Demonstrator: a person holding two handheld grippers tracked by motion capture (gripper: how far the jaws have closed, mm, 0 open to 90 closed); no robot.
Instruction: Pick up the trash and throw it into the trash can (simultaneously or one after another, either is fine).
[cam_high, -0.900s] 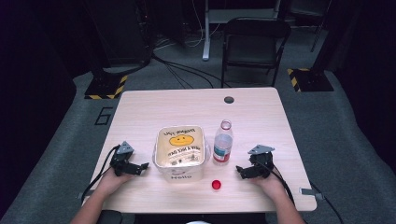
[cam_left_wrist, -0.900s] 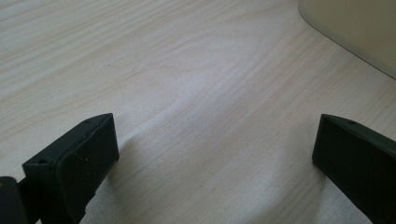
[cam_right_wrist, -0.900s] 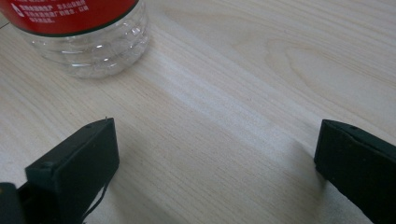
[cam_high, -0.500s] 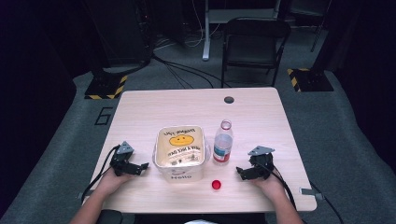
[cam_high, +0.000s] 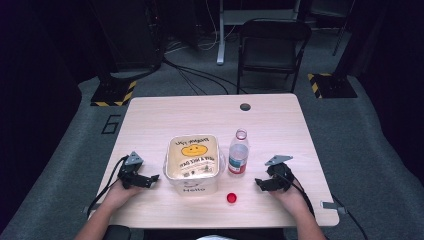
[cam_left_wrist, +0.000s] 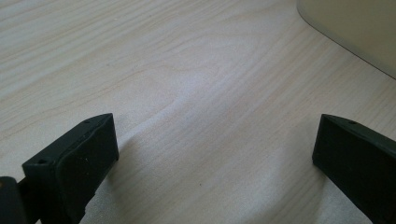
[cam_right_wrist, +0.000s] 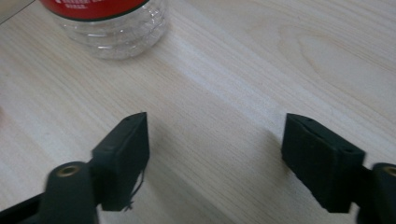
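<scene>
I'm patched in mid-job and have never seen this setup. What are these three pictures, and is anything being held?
No robot here: a person holds a two-jaw hand tool in each hand. The high view looks down on the table. On it stand a tub with a smiley lid, an uncapped bottle and, nearer the person, a red cap. The other two pictures come from cameras riding on the left gripper and right gripper. Both have their jaws apart over bare wood, holding nothing.
</scene>
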